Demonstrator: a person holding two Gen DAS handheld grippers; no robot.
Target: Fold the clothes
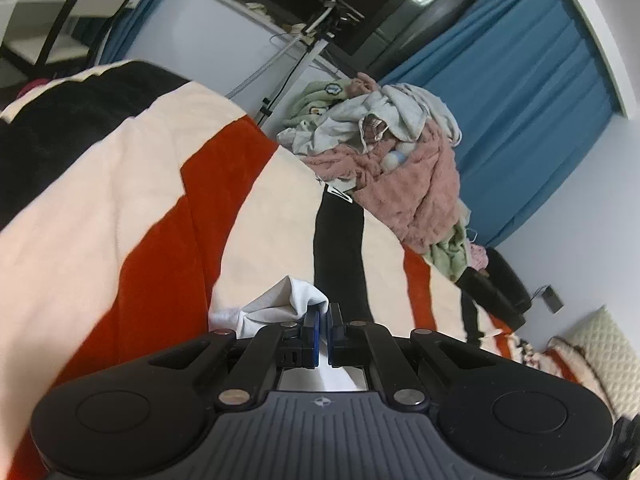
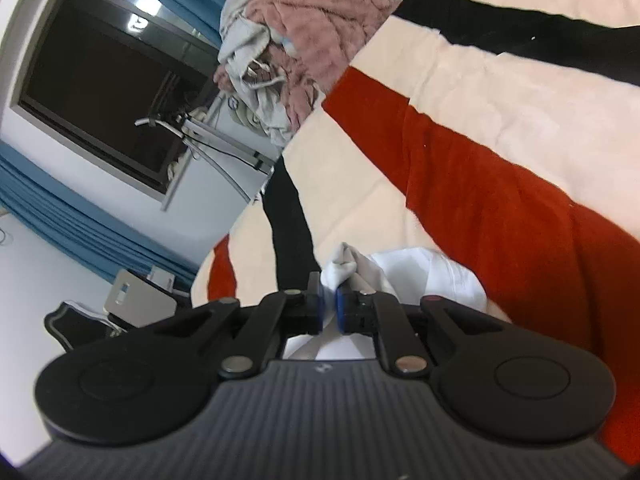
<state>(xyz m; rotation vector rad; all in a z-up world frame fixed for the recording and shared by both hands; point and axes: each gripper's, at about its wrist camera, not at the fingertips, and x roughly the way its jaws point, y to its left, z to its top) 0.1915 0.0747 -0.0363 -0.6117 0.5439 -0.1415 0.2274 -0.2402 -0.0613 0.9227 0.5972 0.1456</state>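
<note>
Both grippers pinching white garment over striped blanket

Left gripper [image 1: 323, 316] jaws nearly together, blue pads clamping a bunched fold of the white cotton garment [image 1: 280, 300]. Right gripper [image 2: 329, 302] likewise almost closed on a bunched edge of the same white cloth [image 2: 420, 272], which lies crumpled just ahead of both tools on the cream, red and black striped fleece blanket [image 1: 140, 200]. Heaped pile of pink, grey and green unfolded laundry [image 1: 392, 152] sits at the blanket's far end, well apart from grippers. Blue curtain [image 1: 520, 100] behind
</note>
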